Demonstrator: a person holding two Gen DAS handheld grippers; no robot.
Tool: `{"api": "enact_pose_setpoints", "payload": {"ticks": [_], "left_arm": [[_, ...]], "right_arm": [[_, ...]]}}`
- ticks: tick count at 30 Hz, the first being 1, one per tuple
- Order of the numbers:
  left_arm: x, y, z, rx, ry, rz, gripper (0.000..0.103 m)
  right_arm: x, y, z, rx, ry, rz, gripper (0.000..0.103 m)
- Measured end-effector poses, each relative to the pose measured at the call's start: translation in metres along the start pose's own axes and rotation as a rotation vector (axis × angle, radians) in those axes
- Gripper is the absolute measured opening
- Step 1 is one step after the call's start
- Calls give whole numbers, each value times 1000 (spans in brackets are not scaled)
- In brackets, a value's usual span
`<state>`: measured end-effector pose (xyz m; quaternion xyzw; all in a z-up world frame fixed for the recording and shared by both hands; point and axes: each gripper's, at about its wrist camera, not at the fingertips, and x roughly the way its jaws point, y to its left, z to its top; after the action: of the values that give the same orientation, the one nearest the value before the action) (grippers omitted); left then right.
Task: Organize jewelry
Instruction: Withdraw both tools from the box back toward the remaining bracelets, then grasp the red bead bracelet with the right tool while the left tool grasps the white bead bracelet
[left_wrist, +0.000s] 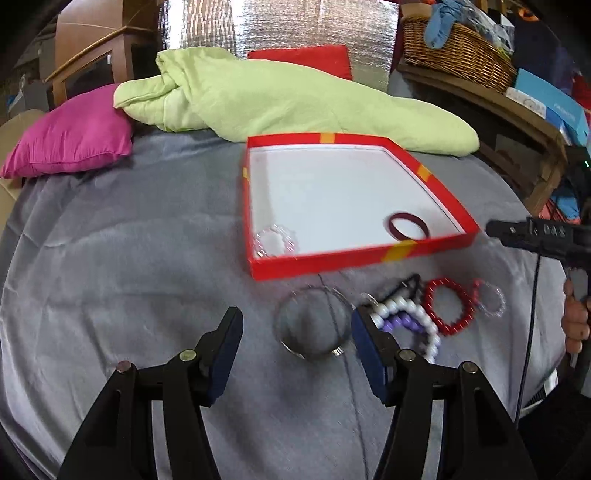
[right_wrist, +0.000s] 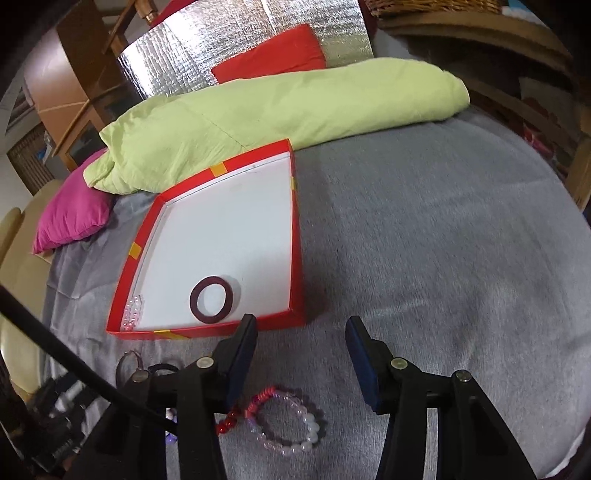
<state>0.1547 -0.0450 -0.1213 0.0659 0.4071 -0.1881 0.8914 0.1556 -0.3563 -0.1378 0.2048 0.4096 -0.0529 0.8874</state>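
In the left wrist view, the left gripper points down at the grey blanket with its jaws about half open and nothing held. A thin silver bangle lies between them, just in front of the red box. It looks light, stiff and slippery, so pinching across its thin rim seems best. In the right wrist view, the right gripper tilts down near the box's front corner, half open and empty. A pale bead bracelet lies under it, stretchy and likely to roll.
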Motion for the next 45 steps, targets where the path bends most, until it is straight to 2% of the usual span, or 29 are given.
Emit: {"api": "enact_pose_setpoints", "payload": {"ticks": [8,19,27,29,31,35,39,45], "left_arm": [[0,-30,-18,72,29,-51,62],[6,-43,-19,76,54,-146,62],[10,-52,-22,77,78,-212,66],[11,-53,-22,74,85,-219,66],[13,-54,-23,74,94,-226,66],[19,-57,-25,84,113,-223,66],[23,-54,-25,63,123,-222,66],[21,-50,-22,54,94,-206,65]], "right_arm": [[-5,6,-7,-20,27,59,49],[19,30,-21,-129,141,123,44],[33,53,-29,-218,175,135,44],[38,56,-30,-230,190,134,41],[44,58,-31,-240,206,129,34],[47,62,-33,-273,200,113,29],[48,62,-33,-282,196,107,16],[45,56,-31,-268,168,90,15]]}}
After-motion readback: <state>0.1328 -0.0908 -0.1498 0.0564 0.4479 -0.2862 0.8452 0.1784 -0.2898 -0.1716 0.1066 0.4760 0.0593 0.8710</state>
